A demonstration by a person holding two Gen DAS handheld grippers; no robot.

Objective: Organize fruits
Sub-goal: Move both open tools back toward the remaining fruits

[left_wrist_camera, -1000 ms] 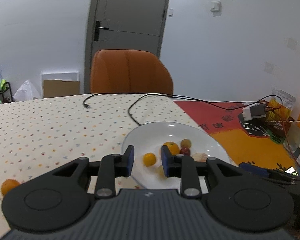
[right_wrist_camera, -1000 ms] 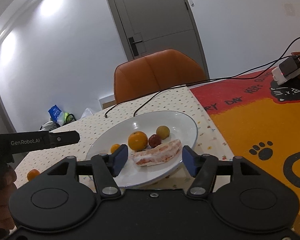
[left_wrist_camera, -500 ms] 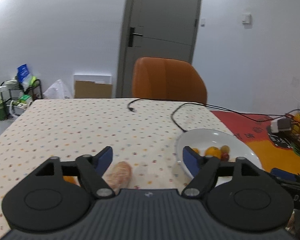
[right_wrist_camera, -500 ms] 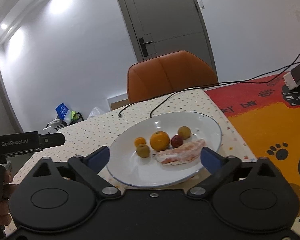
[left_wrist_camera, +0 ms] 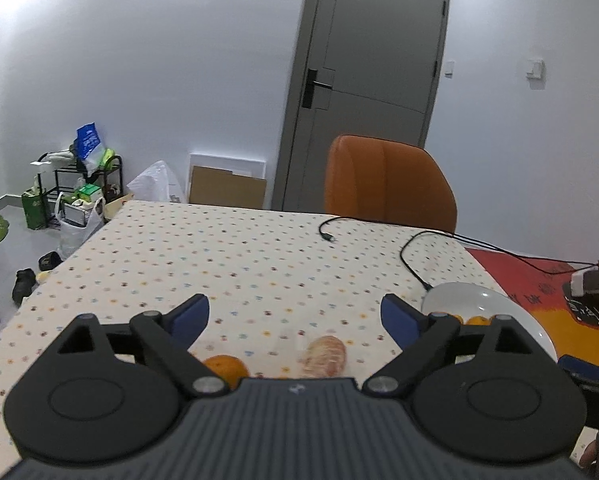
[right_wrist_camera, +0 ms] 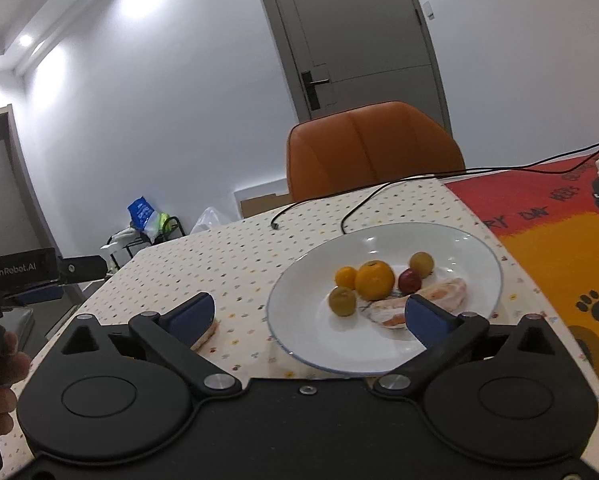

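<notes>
1. White lettering "GenRobot.AI" reads on the black body of the left claw's handle, seen at the left edge of the right wrist view; on the orange-and-red mat (right_wrist_camera: 547, 240) some letters show, but I can only partly read them. Black paw prints mark the mat's orange part.
2. Polka-dot cloth covers the tabletop (left_wrist_camera: 235, 264). Its far edge runs just before an orange chair (left_wrist_camera: 391, 184), and its left edge drops to the floor, where a rack and bags stand near the wall. The wide middle of the cloth is bare apart from a black cable (left_wrist_camera: 411, 256) that trails in from the right.
3. The white plate (right_wrist_camera: 299, 320) sits near the seam between cloth and mat. On it lie a large orange (right_wrist_camera: 374, 279), a small orange (right_wrist_camera: 345, 277), two yellow-green round fruits (right_wrist_camera: 342, 301), a red fruit (right_wrist_camera: 410, 280) and a peeled citrus piece (right_wrist_camera: 439, 296).
4. The left claw (left_wrist_camera: 295, 316) is spread wide, gripping nothing. Close under it on the cloth lie a loose orange (left_wrist_camera: 225, 366) and a peeled segment (left_wrist_camera: 325, 356), both off the plate and apart from each other.
5. The right claw (right_wrist_camera: 309, 316) is also spread wide and empty; its right fingertip overlaps the plate's citrus piece in view, and I cannot tell whether they touch.
</notes>
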